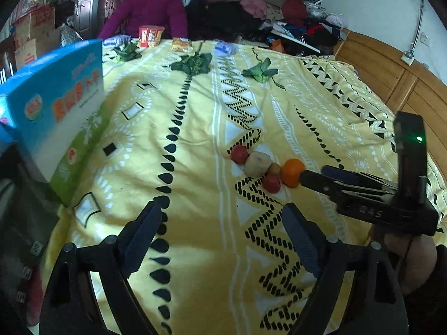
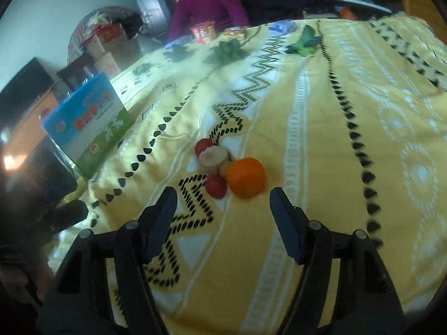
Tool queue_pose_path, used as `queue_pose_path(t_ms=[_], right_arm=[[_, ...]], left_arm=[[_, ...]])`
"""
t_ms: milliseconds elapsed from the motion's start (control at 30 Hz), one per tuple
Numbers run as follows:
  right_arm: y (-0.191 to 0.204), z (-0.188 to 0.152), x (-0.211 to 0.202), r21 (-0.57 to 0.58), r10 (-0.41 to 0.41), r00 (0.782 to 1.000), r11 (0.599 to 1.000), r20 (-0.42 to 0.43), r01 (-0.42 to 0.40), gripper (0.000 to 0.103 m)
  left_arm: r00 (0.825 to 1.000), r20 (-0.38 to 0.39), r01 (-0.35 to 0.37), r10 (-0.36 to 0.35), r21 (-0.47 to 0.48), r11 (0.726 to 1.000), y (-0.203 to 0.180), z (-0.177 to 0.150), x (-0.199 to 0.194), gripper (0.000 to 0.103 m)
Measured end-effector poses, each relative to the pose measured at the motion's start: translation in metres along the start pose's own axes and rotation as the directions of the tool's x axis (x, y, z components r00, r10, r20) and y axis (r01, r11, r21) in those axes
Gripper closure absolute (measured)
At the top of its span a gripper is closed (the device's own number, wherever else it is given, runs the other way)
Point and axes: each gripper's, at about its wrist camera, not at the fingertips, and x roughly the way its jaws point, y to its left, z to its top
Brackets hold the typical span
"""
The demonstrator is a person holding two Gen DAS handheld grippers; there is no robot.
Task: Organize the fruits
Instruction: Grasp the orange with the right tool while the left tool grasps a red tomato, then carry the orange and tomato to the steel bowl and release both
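On the bed, a small yellowish fruit (image 1: 274,168) sits mostly hidden among its neighbours, its kind unclear. The blue box (image 1: 60,106) is cut off by the left wrist view's left edge, its print too blurred to read. The seated woman's (image 2: 206,2) head is cropped at the top edge. The right wrist view smears the far leafy greens (image 2: 227,50).

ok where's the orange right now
The orange lies on the yellow bedspread, at the right end of the small fruit cluster, touching a red fruit. In the right wrist view it sits just ahead of the open right gripper.
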Motion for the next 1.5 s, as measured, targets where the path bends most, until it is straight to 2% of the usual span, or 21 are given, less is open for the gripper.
queue_pose_path(t_ms=[100,167,233,267,367,433,533,600,700,767,800,867,967,1167,1333,1500], right_arm=[[-0.008,0.004,0.029,-0.005,-0.032,0.998,0.999,-0.05,0.031,0.037],[-0.018,0.001,0.04,0.029,-0.021,0.998,0.999,-0.06,0.023,0.04],[-0.022,-0.002,0.043,0.05,-0.004,0.998,0.999,-0.055,0.007,0.05],[-0.023,-0.003,0.044,0.055,-0.002,0.998,0.998,-0.056,0.005,0.059],[-0.028,-0.006,0.032,0.098,0.005,1.0,0.995,-0.024,-0.003,0.06],[-0.032,-0.004,0.018,0.145,-0.011,1.0,0.989,0.01,0.009,0.06],[-0.04,-0.012,-0.017,0.242,-0.006,0.996,0.97,0.092,-0.017,0.06],[-0.041,-0.019,-0.031,0.274,-0.008,0.993,0.961,0.119,-0.025,0.06],[-0.039,-0.029,-0.039,0.281,-0.006,0.993,0.959,0.114,-0.026,0.06],[-0.039,-0.032,-0.038,0.275,-0.002,0.995,0.961,0.099,-0.026,0.06],[-0.04,-0.033,-0.037,0.274,-0.001,0.995,0.961,0.096,-0.025,0.06],[-0.042,-0.033,-0.036,0.281,0.0,0.995,0.959,0.096,-0.028,0.06],[-0.041,-0.032,-0.035,0.287,-0.002,0.995,0.958,0.1,-0.027,0.06],[-0.024,-0.029,-0.045,0.237,-0.034,0.993,0.971,0.113,0.006,0.06],[0.002,-0.024,-0.067,0.188,-0.056,0.989,0.982,0.139,0.029,0.06],[0.046,-0.009,-0.088,0.112,-0.042,0.986,0.993,0.16,0.025,0.06]], left_arm=[[0.999,-0.039,0.033,-0.033,-0.014,0.999,0.005,0.004,0.019,0.026],[0.997,-0.059,0.046,-0.047,-0.017,0.999,0.006,0.006,0.032,0.032],[0.996,-0.073,0.056,-0.057,-0.019,0.998,0.005,0.007,0.043,0.033],[0.994,-0.084,0.067,-0.068,-0.018,0.998,0.003,0.007,0.049,0.036],[0.984,-0.129,0.122,-0.121,0.002,0.992,-0.011,0.009,0.064,0.046],[0.979,-0.13,0.161,-0.156,0.028,0.987,-0.024,0.01,0.071,0.046],[0.972,-0.134,0.197,-0.19,0.04,0.98,-0.043,0.013,0.086,0.046],[0.972,-0.147,0.188,-0.181,0.036,0.982,-0.05,0.015,0.1,0.046],[0.97,-0.168,0.181,-0.173,0.033,0.983,-0.057,0.016,0.115,0.049],[0.97,-0.184,0.169,-0.16,0.034,0.985,-0.06,0.016,0.123,0.059],[0.97,-0.186,0.165,-0.157,0.027,0.986,-0.058,0.015,0.125,0.061],[0.971,-0.182,0.162,-0.156,0.017,0.987,-0.056,0.014,0.125,0.077],[0.971,-0.176,0.168,-0.163,0.017,0.986,-0.055,0.015,0.125,0.077],[0.979,-0.095,0.183,-0.178,0.05,0.982,-0.057,0.018,0.086,0.077],[0.985,0.022,0.169,-0.17,0.06,0.984,-0.046,0.028,0.018,0.077],[0.981,0.159,0.105,-0.114,0.063,0.992,-0.021,0.039,-0.065,0.077]])
